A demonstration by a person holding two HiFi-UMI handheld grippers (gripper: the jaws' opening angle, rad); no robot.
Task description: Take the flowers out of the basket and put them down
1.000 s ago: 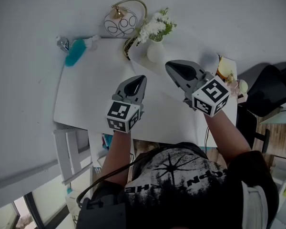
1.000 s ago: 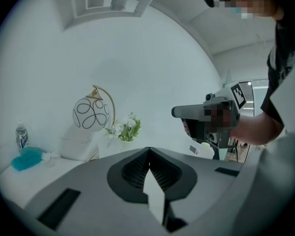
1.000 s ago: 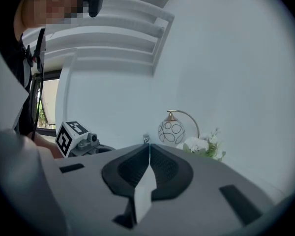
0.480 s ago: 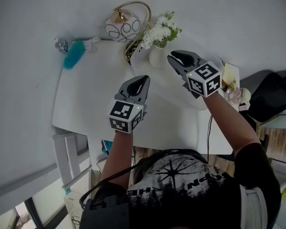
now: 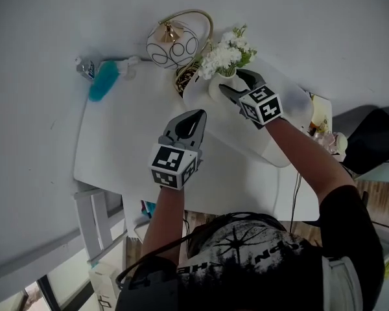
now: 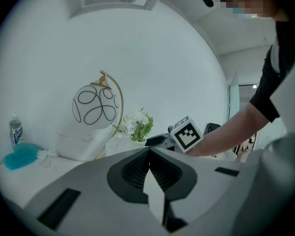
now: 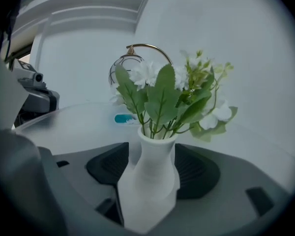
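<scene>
Right gripper [image 5: 235, 85]: jaws opening wide, white vase [image 7: 150, 181] between them, pads not pressing it. Flowers [image 7: 172, 97] stand in that vase, which sits in what looks like the white basket [image 5: 282, 141] on the table [image 5: 129, 135]. Left gripper [image 5: 189, 118] is closed and empty, hovering over the table. Judged: nothing is out yet; grasp, lift-out and set-down all remain.

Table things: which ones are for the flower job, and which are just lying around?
For the job: flowers; white vase holding them; right gripper, jaws opening with the vase between them.
Just lying about: round lamp; teal brush; small bottle; left gripper, shut and empty.
</scene>
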